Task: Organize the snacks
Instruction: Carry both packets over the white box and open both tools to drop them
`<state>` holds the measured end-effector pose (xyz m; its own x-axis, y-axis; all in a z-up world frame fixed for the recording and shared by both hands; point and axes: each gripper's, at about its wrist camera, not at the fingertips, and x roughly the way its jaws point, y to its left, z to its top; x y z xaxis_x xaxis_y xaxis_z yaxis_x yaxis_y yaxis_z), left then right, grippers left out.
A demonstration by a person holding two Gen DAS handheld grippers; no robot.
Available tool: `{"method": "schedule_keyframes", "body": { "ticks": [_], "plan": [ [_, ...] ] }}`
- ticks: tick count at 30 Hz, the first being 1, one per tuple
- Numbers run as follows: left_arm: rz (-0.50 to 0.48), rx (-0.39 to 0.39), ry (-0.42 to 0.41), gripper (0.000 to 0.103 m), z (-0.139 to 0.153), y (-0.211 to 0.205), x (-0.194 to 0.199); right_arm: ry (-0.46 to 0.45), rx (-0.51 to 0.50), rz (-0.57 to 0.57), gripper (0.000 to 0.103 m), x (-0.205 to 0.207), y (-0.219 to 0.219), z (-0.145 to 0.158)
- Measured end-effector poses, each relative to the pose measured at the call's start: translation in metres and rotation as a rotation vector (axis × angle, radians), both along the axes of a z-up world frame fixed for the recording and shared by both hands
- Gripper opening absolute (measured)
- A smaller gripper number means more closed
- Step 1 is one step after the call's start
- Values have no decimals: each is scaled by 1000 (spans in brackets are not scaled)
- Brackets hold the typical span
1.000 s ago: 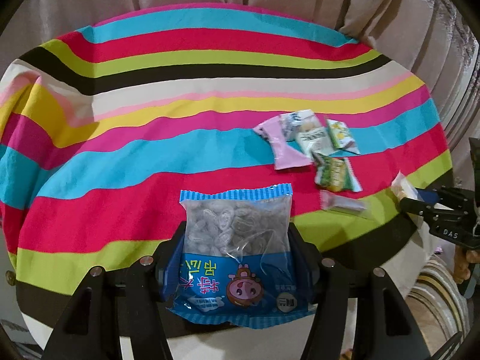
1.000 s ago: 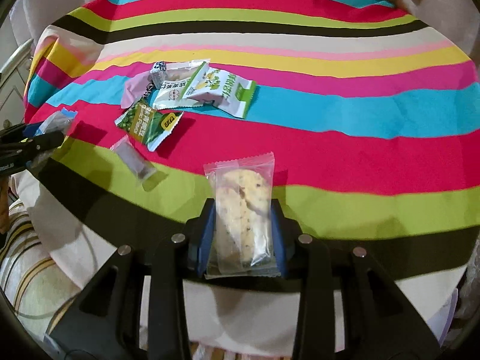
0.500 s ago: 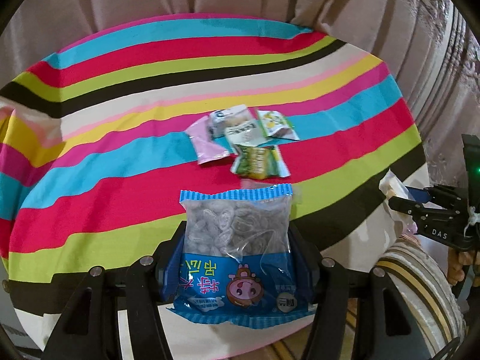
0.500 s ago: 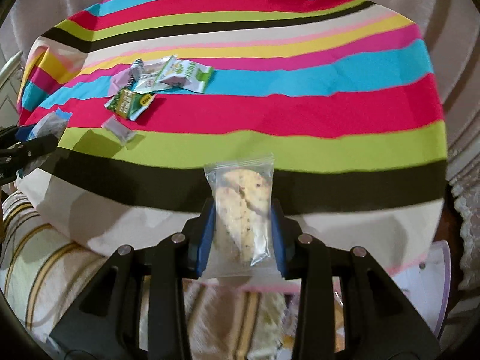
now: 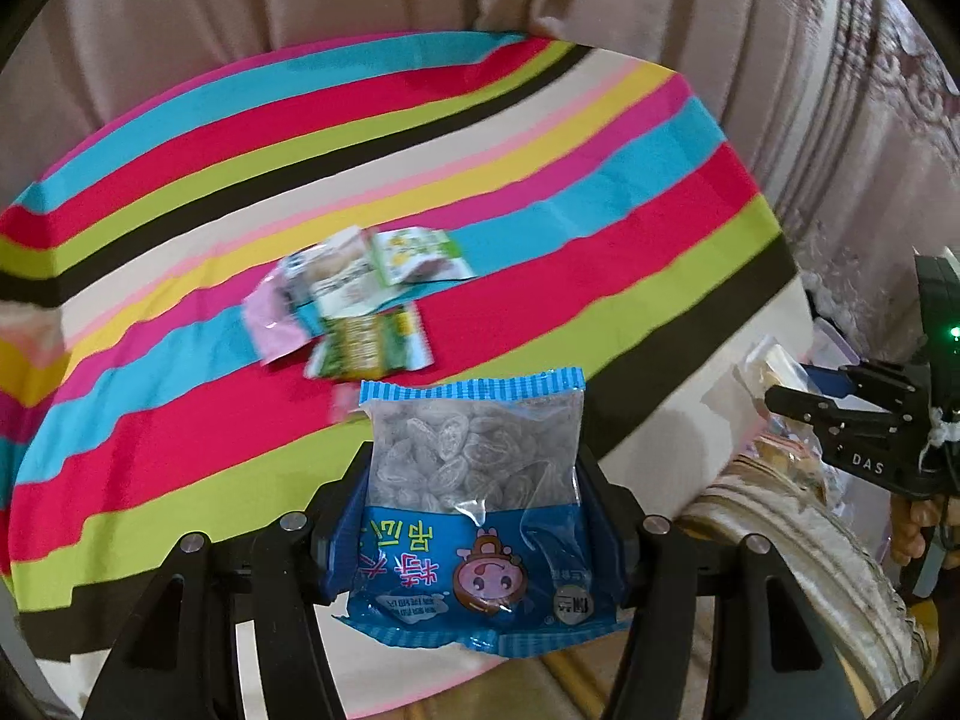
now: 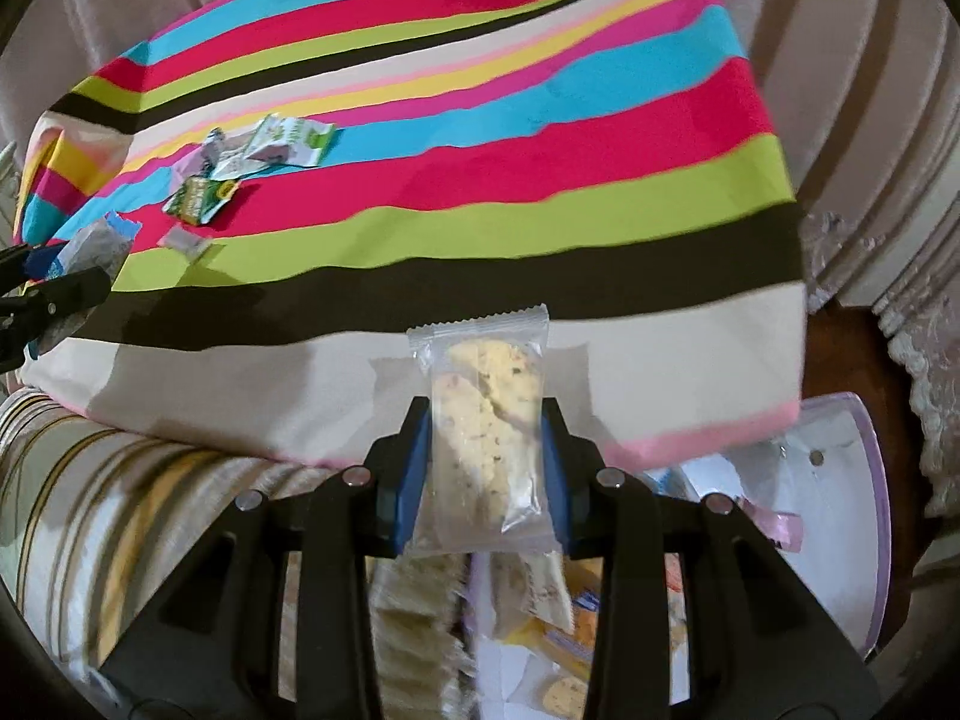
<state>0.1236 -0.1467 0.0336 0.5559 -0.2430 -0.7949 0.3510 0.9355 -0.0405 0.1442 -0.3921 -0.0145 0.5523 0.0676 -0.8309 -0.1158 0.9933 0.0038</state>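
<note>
- Left gripper (image 5: 474,504) is clamped on a blue candy bag (image 5: 474,510), with its blue pads pressing both sides of the bag.
- Right gripper (image 6: 483,450) is squeezed tight on a clear cookie packet (image 6: 486,420).
- Both snacks are up in the air, past the near edge of the table.
- The candy bag is wide and floppy and held only by its sides, so I think it could slide out if the hand shakes.
- The cookie looks cracked. A harder squeeze might crumble it more.
- Below the right gripper sits a clear box (image 6: 840,480) with more snacks in it. A drop made too soon could miss the box and land on the floor.
- Far ahead of both grippers, a little pile of packets (image 5: 360,300) lies on the striped cloth (image 5: 540,180).
- The cloth hangs over the table edge, so a bump could pull it and slide the packets.
- Beige curtains (image 5: 300,0) hang behind the table.
</note>
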Motion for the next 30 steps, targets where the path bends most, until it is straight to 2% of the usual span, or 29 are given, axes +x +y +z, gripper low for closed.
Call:
{"method": "schedule_keyframes", "body": {
  "ticks": [17, 30],
  "plan": [
    [-278, 66, -4, 62, 2, -126, -11, -8, -17, -244, 39, -41, -110, -1],
    [-509, 105, 27, 62, 0, -208, -47, -6, -39, -432, 39, -79, -189, -4]
  ]
}}
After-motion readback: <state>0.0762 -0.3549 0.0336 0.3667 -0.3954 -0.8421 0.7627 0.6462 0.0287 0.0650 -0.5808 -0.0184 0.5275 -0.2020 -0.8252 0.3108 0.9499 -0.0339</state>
